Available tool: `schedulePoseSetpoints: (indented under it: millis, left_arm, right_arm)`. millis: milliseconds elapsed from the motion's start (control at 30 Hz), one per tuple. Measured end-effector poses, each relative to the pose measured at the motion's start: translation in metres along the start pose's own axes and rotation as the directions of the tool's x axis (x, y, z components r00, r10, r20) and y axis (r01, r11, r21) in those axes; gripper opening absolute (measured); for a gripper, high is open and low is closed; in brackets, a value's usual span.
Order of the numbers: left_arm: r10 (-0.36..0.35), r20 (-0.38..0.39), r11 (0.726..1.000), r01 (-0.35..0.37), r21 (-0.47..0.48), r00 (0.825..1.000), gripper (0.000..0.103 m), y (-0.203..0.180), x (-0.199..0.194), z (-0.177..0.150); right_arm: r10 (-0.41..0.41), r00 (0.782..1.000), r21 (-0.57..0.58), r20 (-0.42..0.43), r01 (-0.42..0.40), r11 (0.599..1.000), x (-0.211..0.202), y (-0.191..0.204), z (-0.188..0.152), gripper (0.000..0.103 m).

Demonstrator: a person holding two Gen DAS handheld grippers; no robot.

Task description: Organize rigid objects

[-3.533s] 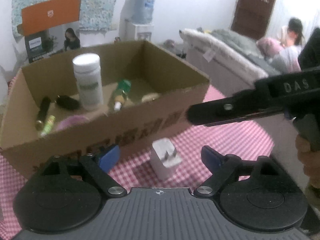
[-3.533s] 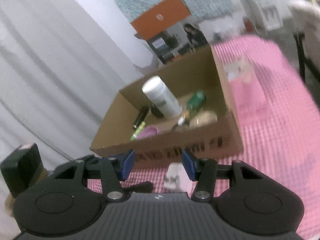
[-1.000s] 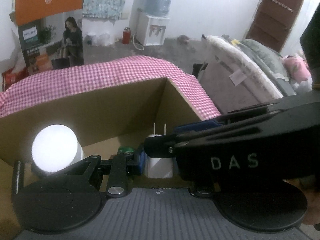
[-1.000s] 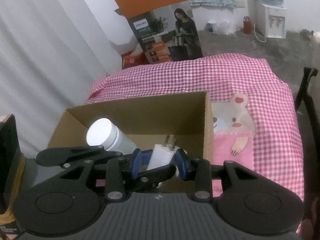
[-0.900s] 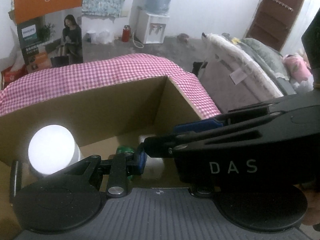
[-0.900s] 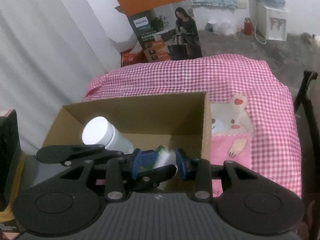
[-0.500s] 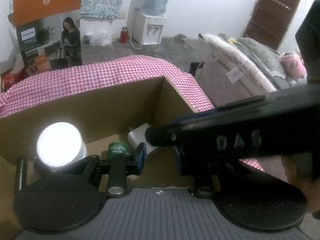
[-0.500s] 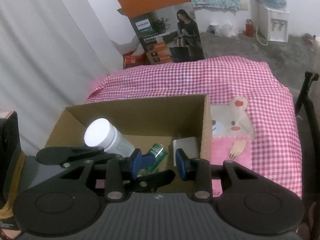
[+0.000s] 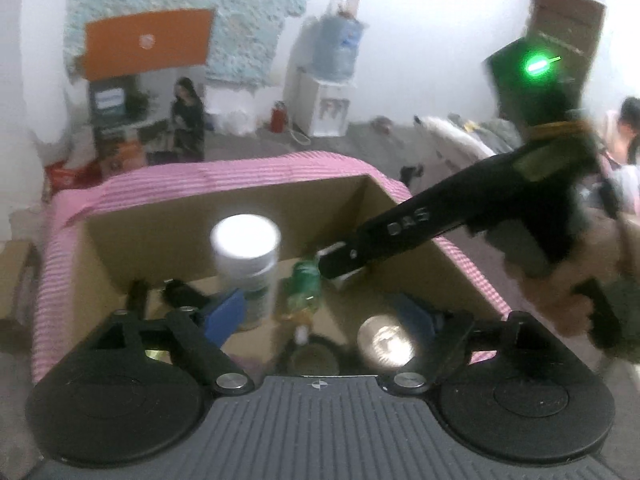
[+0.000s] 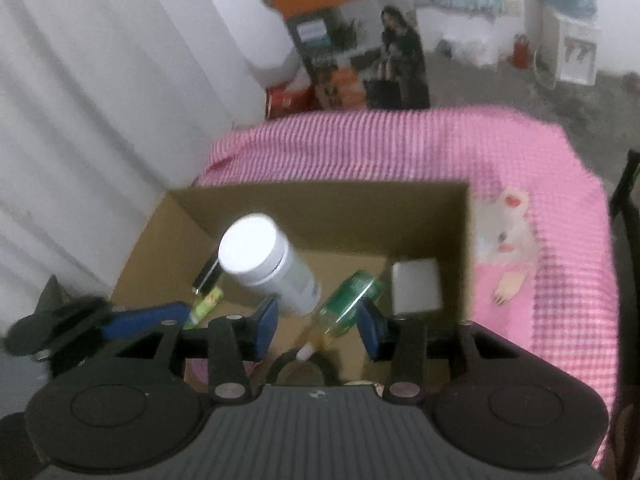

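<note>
An open cardboard box (image 10: 332,200) sits on a pink checked tablecloth (image 10: 552,280). The white charger (image 10: 416,286) lies flat in the box's right corner beside a green bottle (image 10: 352,300). A white jar (image 10: 264,264) stands in the middle. My right gripper (image 10: 316,326) is open and empty above the box's near side. My left gripper (image 9: 320,316) is open and empty over the box; it shows the jar (image 9: 246,260), the green bottle (image 9: 306,284) and the right gripper's finger (image 9: 400,236) reaching in from the right.
Small dark items (image 9: 180,294) and a yellow-green tube (image 10: 206,306) lie at the box's left. A round shiny lid (image 9: 386,342) lies near the front. A white curtain (image 10: 100,120) hangs left. An orange printed carton (image 10: 352,40) stands behind the table.
The right gripper let go of the white charger, which dropped into the box's right corner. Both grippers pulled back and opened wider.
</note>
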State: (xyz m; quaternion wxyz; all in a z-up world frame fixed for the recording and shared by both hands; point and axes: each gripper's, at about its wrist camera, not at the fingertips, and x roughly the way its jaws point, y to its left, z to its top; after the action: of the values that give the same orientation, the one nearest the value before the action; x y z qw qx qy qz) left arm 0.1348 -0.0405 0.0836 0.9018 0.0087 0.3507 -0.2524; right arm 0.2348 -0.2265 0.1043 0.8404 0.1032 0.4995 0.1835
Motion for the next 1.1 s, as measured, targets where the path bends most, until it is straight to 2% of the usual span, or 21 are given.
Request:
schedulePoseSetpoints:
  millis: [167,300,500,533,633,833,1100]
  left_arm:
    - [0.034,0.035,0.999,-0.033,-0.020,0.999,0.086,0.018,-0.021,-0.018]
    - [0.025,0.045,0.999,-0.023,-0.047,0.999,0.086,0.029,-0.027,-0.028]
    - [0.029,0.071,0.998,-0.025,-0.066,0.997,0.086,0.041,-0.033,-0.034]
    - [0.030,0.074,0.997,-0.025,-0.072,0.997,0.086,0.043,-0.034,-0.034]
    - [0.038,0.088,0.995,-0.030,-0.090,0.995,0.086,0.047,-0.039,-0.037]
    - [0.047,0.107,0.993,-0.035,-0.110,0.993,0.086,0.055,-0.045,-0.040]
    - [0.048,0.112,0.991,-0.034,-0.130,0.993,0.086,0.061,-0.045,-0.043]
  right_arm:
    - [-0.015,0.991,0.047,-0.134,0.021,0.999,0.043,0.006,0.005,0.046]
    - [-0.043,0.970,0.115,-0.238,0.072,0.991,0.080,0.004,0.007,0.046]
    - [-0.044,0.945,0.191,-0.325,0.111,0.975,0.114,0.000,0.004,0.045]
    - [-0.048,0.948,0.191,-0.315,0.113,0.975,0.114,0.001,0.004,0.042]
    - [-0.034,0.951,0.219,-0.306,0.105,0.970,0.113,-0.001,0.004,0.025]
    - [-0.045,0.969,0.201,-0.245,0.096,0.975,0.091,-0.001,0.004,0.024]
    - [-0.114,0.981,0.133,-0.159,0.136,0.982,0.065,0.000,0.038,0.023]
